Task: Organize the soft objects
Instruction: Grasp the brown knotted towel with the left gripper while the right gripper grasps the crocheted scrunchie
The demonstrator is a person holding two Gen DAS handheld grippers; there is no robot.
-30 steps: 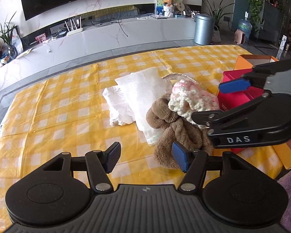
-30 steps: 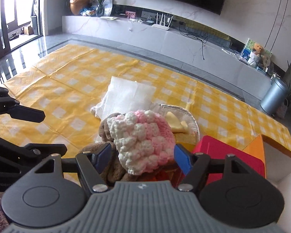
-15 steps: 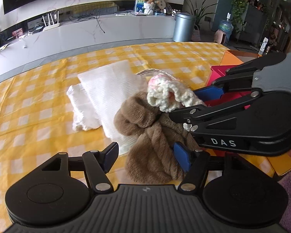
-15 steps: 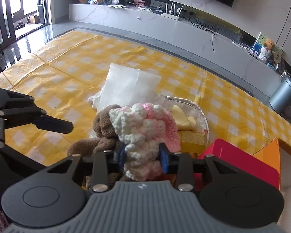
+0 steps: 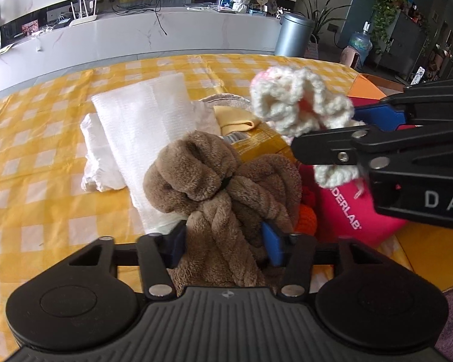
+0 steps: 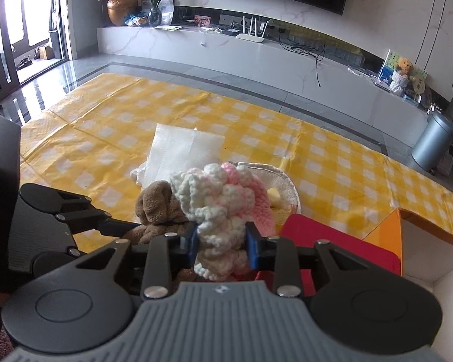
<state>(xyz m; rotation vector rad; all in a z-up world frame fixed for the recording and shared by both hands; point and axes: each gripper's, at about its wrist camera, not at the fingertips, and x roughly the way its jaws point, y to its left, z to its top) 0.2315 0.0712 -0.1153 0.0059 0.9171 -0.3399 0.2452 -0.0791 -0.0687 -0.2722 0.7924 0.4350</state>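
Note:
My left gripper is shut on a brown plush scarf bunched on the yellow checked tablecloth. My right gripper is shut on a white and pink crocheted piece and holds it lifted above the pile; it also shows in the left wrist view. The brown scarf shows in the right wrist view beside the left gripper's arm.
White folded cloths lie to the left of the pile. A round woven pad with a yellow cloth lies behind it. A pink box and an orange box stand at the right. An orange knit piece lies under the scarf.
My right gripper shut on the crocheted piece and lifted it off the brown scarf. My left gripper moved forward and shut on the brown scarf.

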